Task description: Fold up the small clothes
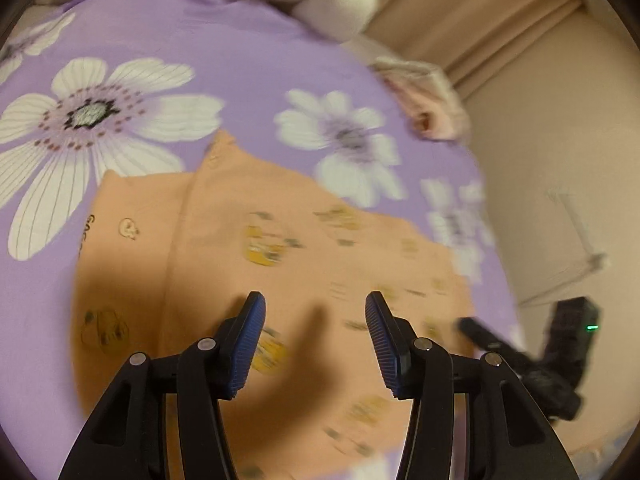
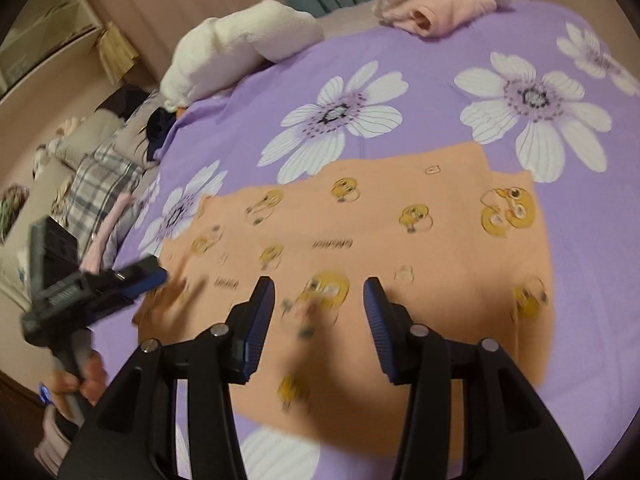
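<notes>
An orange garment (image 1: 280, 264) with yellow cartoon prints lies spread flat on the purple flowered sheet (image 1: 200, 40). It also shows in the right wrist view (image 2: 400, 240). My left gripper (image 1: 315, 308) hovers open and empty over the garment. My right gripper (image 2: 319, 292) hovers open and empty over the garment's near part. The left gripper (image 2: 160, 274) shows at the garment's left edge in the right wrist view. The right gripper (image 1: 472, 326) shows blurred at the garment's right edge in the left wrist view.
A folded pink garment (image 2: 436, 8) lies at the sheet's far edge, also in the left wrist view (image 1: 428, 100). A white plush pillow (image 2: 240, 48) sits at the back. Plaid cloth and dark clothes (image 2: 104, 184) lie off the left side. Beige curtains (image 1: 500, 20) hang behind.
</notes>
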`<state>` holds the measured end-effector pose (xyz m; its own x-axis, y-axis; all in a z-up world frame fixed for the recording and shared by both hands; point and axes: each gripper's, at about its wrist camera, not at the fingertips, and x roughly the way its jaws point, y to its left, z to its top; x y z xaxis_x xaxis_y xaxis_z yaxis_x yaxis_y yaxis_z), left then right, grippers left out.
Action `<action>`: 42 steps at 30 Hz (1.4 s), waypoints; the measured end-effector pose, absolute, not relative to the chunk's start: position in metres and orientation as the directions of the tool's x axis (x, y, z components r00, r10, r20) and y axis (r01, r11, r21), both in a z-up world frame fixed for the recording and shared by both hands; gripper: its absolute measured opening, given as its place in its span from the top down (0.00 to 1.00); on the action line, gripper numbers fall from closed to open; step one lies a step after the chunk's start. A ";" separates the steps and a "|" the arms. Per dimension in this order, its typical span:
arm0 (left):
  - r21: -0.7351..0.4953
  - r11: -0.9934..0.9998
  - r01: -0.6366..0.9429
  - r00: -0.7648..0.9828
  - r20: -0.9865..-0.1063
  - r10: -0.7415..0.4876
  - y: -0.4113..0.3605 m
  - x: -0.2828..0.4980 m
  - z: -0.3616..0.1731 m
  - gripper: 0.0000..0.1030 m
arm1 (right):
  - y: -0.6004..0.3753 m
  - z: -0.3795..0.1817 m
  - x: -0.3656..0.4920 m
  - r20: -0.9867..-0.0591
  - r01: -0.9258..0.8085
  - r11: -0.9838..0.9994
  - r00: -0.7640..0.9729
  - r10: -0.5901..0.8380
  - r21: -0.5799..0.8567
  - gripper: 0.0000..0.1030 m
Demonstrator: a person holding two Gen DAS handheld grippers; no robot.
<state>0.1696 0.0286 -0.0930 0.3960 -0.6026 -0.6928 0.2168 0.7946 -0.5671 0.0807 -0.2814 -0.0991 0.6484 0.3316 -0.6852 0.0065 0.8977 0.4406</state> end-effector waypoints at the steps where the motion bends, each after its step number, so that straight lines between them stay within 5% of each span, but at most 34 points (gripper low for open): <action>1: -0.551 0.809 0.206 0.392 -0.711 -0.584 0.028 0.172 -0.100 0.51 | -0.287 -0.105 0.087 -0.694 0.031 0.894 0.643 0.324 0.447 0.54; 10: -0.483 0.846 0.225 0.429 -0.731 -0.531 0.041 0.163 -0.100 0.52 | -0.344 -0.126 0.076 -0.708 0.174 0.863 0.657 0.257 0.475 0.63; 42: -0.472 0.869 0.148 0.514 -0.714 -0.475 0.103 0.101 -0.070 0.51 | -0.336 -0.086 0.013 -0.675 0.179 0.880 0.712 0.193 0.441 0.51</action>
<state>0.1008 0.1029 -0.0703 0.5141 -0.4748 -0.7143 0.1475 0.8693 -0.4717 0.0126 -0.3363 -0.0857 0.7124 0.1928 -0.6748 0.1793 0.8796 0.4406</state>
